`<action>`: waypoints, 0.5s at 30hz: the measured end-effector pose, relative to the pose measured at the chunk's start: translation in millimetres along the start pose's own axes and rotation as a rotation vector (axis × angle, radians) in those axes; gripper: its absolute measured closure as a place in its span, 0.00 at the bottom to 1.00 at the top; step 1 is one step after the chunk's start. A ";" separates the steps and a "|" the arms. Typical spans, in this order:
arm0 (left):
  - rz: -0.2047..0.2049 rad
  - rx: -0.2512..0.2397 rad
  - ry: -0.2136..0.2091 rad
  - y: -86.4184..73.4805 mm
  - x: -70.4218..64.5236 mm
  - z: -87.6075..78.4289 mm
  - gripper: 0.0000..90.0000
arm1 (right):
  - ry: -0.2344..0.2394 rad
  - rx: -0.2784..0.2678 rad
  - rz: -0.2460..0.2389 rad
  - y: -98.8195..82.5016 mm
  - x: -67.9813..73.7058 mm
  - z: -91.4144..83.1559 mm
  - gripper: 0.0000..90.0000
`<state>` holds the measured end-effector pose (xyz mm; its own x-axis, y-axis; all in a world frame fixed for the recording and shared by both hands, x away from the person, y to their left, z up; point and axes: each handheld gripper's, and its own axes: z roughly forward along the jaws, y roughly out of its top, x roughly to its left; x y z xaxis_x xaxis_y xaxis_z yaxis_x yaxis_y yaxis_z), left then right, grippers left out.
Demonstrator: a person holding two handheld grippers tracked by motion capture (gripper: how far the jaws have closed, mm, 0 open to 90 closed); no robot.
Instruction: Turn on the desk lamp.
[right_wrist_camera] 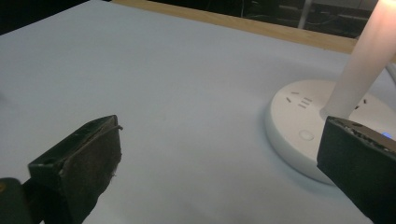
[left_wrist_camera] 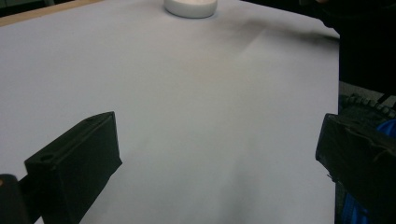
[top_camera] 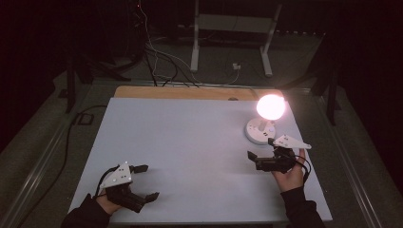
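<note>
A white desk lamp stands at the table's back right, its round head [top_camera: 271, 107] lit and glowing, its round base [top_camera: 259, 131] just below. My right gripper [top_camera: 261, 148] hovers just in front of that base, open, nothing between its jaws. In the right gripper view the base [right_wrist_camera: 299, 122] and white stem [right_wrist_camera: 362, 60] sit close ahead, to the right of the open gripper [right_wrist_camera: 222, 140]. My left gripper [top_camera: 148, 182] rests near the front left edge, open and empty. In the left gripper view the open gripper [left_wrist_camera: 217, 135] faces bare table, the lamp base [left_wrist_camera: 190, 7] far off.
The table top [top_camera: 190, 142] is a pale sheet with a wooden strip [top_camera: 190, 92] along its far edge. The room is dark. Cables [top_camera: 161, 61] and a white frame's legs [top_camera: 195, 42] lie on the floor beyond the table.
</note>
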<state>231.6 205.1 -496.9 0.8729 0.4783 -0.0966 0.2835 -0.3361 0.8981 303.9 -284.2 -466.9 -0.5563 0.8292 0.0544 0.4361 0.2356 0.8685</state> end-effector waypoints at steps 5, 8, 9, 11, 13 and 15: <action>0.004 0.001 -0.002 0.2 0.1 0.1 0.00 | 0.007 0.009 -0.028 -5.7 2.3 -4.7 0.00; 0.004 0.002 0.001 0.0 -0.1 -0.1 0.00 | 0.026 0.007 -0.040 -9.8 3.6 -7.4 0.00; 0.002 0.003 0.001 0.0 -0.2 -0.1 0.00 | 0.038 0.013 -0.037 -11.2 4.3 -8.3 0.00; 0.001 0.001 -0.001 0.1 0.1 0.1 0.00 | 0.050 0.021 -0.041 -14.9 6.2 -10.1 0.00; 0.003 0.006 -0.001 0.0 -0.1 0.3 0.00 | 0.055 0.035 -0.046 -18.6 8.1 -11.2 0.00; 0.005 0.007 -0.002 0.1 -0.3 0.2 0.00 | 0.073 0.054 -0.042 -24.9 9.7 -13.1 0.00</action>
<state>231.5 204.8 -496.9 0.8750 0.4751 -0.0934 0.2822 -0.3436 0.8957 278.4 -288.6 -481.5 -0.6241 0.7793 0.0562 0.4475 0.2976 0.8433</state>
